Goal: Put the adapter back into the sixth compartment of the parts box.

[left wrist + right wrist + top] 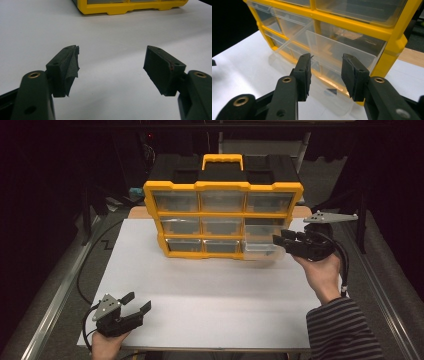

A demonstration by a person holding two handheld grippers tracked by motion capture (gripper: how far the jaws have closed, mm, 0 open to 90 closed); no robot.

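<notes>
A yellow organiser (223, 215) with a black top and a yellow handle stands upright on the far half of the white table (210, 290), its front facing the person. The front holds three rows of three clear plastic drawers in a yellow frame. The bottom-right drawer (260, 247) is pulled out toward the near side and sticks out past the frame; the other eight sit flush. In the right gripper view the drawer (329, 52) is a see-through tray with thin walls and a flat front lip, and the yellow frame shows through it. The right gripper (281, 241) is level at the right end of the organiser, just beside the open drawer's front; its jaws stand partly apart with a gap on either side, gripping nothing. The left gripper (138, 302) rests at the near left corner of the table, well apart from the organiser, its jaws spread wide and empty over bare table.
</notes>
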